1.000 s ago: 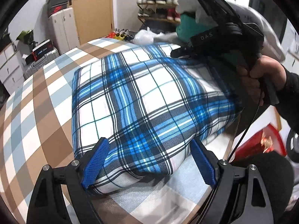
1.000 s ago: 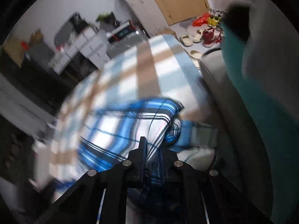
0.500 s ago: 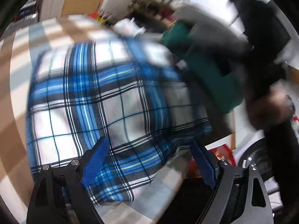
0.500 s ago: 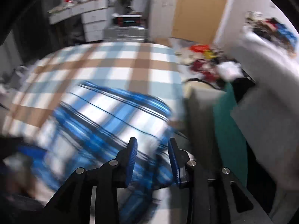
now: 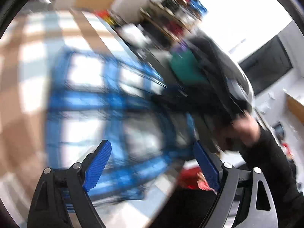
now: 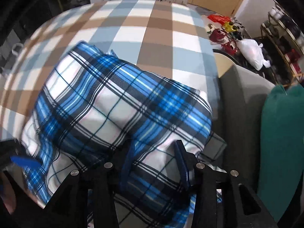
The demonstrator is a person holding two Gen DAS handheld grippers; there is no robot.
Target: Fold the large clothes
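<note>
A: Where was the shirt (image 6: 117,114)?
B: Folded blue-and-white plaid bundle, middle and lower part of the right wrist frame, lying on the checked cover (image 6: 144,30). Also mid-left in the left wrist frame, badly blurred.
A: Long axis?
B: Ran diagonally, upper left to lower right in the right wrist frame. One loose corner poked out at the upper left end; the lower right end sat near the cover's edge, just beside the grey cushion (image 6: 241,102).
A: Right gripper (image 6: 155,152)?
B: Pointed steeply down at the shirt's near end. Jaws were opening, partly spread, with a hump of plaid cloth between the pads. Pads didn't look pressed on it, so released.
A: Left gripper (image 5: 152,163)?
B: Jaws wide apart, blue pads clear, nothing grasped. Shirt sat beyond and between the fingers. One blue pad also showed at the lower left edge of the right wrist frame.
A: Containers?
B: A rack (image 6: 285,43) at the right edge of the right wrist frame, dark items on its shelves, too small to name. White bag (image 6: 250,53) on the floor in front of it, contents hidden.
A: Anything else?
B: Teal cloth (image 6: 281,138) at far right. A hand (image 5: 245,131) in a dark sleeve at the right of the left wrist frame, blurred.
</note>
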